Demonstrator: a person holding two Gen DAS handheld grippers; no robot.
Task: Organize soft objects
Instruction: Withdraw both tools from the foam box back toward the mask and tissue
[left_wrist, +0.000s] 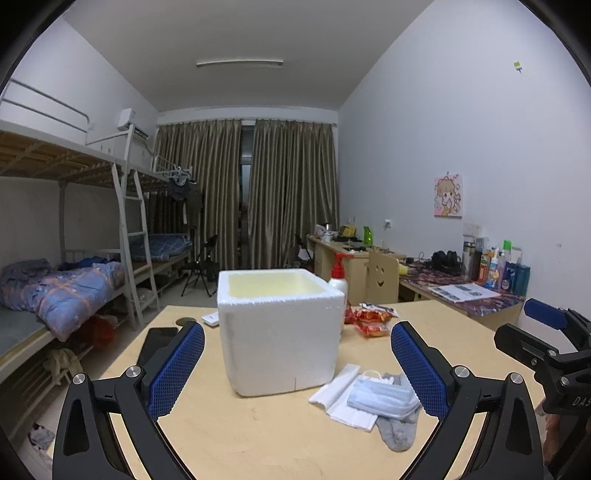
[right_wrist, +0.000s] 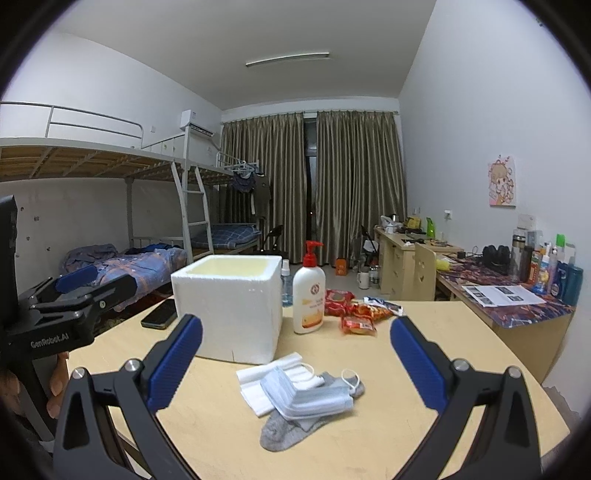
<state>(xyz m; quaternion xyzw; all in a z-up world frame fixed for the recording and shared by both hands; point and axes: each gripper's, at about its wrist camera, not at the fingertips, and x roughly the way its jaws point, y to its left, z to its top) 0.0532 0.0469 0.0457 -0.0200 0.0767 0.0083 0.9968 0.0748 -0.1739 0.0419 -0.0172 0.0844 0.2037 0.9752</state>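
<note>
So the landmark here is the white foam box (right_wrist: 229, 314) sitting on the light wood table (right_wrist: 424, 424), open top, nothing visible inside from this angle. Just in front of it and a bit to its right is the soft stuff in one little heap: a folded white cloth (right_wrist: 258, 387) at the bottom, a stack of blue face masks (right_wrist: 306, 397) lying on top of it, and a grey sock (right_wrist: 284, 430) poking out underneath toward the camera. All three are touching each other, and the cloth nearly reaches the box's front corner.

Right of the box stands a pump lotion bottle (right_wrist: 309, 295), and past that some red snack packets (right_wrist: 354, 314). A dark phone (right_wrist: 159, 314) lies on the box's left side.

Both grippers hover above the table's near edge, short of the box. Left gripper (left_wrist: 297, 365) has its jaws spread wide, gripping nothing. Right gripper (right_wrist: 295, 363) is the same, jaws wide and empty, with the heap showing between them.
</note>
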